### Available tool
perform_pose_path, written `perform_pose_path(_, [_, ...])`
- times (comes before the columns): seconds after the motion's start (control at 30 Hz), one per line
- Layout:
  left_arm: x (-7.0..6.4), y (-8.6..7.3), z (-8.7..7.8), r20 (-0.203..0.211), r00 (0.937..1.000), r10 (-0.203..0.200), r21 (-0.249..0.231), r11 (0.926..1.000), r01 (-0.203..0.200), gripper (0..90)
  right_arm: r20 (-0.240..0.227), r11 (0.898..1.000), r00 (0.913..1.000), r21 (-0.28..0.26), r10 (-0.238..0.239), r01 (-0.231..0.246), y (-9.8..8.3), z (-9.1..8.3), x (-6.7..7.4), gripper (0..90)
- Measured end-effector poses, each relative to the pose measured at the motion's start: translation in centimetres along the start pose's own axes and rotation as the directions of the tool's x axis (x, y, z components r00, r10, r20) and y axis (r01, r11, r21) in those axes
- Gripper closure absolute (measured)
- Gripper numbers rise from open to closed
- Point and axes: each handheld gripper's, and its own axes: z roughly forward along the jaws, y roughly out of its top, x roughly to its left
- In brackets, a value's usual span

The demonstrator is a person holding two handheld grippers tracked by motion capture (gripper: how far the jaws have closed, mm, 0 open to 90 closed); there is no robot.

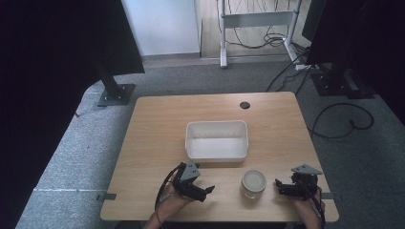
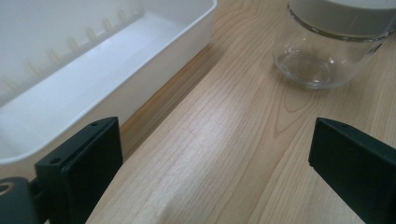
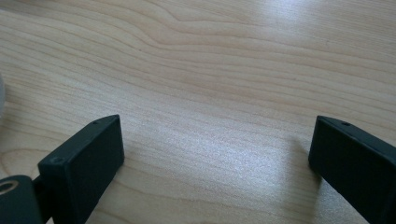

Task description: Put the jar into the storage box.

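Note:
A clear glass jar (image 1: 253, 183) with a pale lid stands near the front of the wooden table (image 1: 153, 143), between my two grippers. In the left gripper view the jar (image 2: 327, 51) sits ahead to the upper right, empty. A white rectangular bin (image 1: 217, 140) lies just behind it at the table's middle, and its near wall (image 2: 116, 88) runs along the left of the left gripper view. My left gripper (image 1: 206, 192) is open, left of the jar, jaws wide apart over bare wood (image 2: 215, 154). My right gripper (image 1: 278, 186) is open, right of the jar, nothing between its jaws (image 3: 215, 154).
A round black cable hole (image 1: 245, 105) sits near the table's far edge. Black stands (image 1: 114, 90) and loose cables (image 1: 344, 119) are on the grey carpet around the table. A white desk frame (image 1: 258, 28) stands farther back.

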Motion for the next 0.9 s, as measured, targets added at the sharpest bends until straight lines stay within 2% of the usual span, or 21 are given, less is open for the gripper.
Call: perform_pose_path(0.9, [-2.0, 3.2, 3.0, 0.062, 0.9967, 0.053, -0.007, 0.9986, -0.053, 2.6, -0.002, 1.0, 1.0, 0.0, -0.003, 0.003, 0.0, 0.0, 0.0, 2.9])
